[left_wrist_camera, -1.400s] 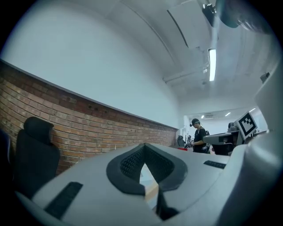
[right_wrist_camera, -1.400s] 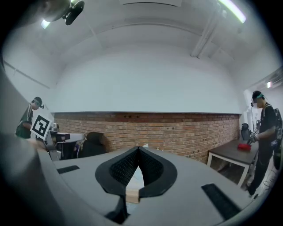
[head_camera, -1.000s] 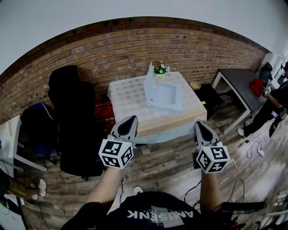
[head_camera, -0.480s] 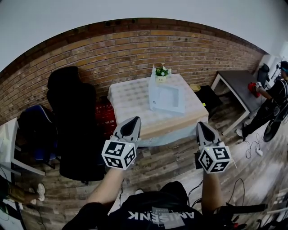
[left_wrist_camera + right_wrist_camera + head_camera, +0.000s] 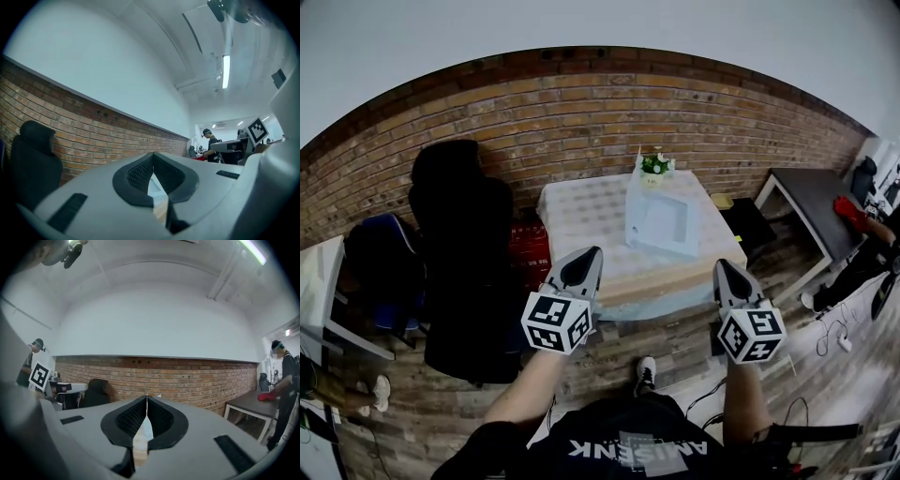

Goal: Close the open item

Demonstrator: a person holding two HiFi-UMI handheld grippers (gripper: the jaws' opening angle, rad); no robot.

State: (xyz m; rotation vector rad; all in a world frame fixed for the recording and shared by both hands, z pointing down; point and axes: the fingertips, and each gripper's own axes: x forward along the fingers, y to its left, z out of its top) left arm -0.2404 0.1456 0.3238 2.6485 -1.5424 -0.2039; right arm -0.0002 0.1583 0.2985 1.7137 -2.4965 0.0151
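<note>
Against a brick wall (image 5: 534, 112), an open white box (image 5: 661, 220) sits on the far right part of a cloth-covered bench (image 5: 581, 202), lid raised, just in front of a small potted plant (image 5: 655, 165). At the bench's near edge, the left gripper (image 5: 592, 252) and right gripper (image 5: 721, 265) hang level, well apart, each with jaws pressed together on nothing.

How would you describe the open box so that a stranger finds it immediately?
Find the brick wall, then the cloth-covered table before it. The open box lies on its right half, pale and flat, lid raised, near the small flowerpot.
</note>
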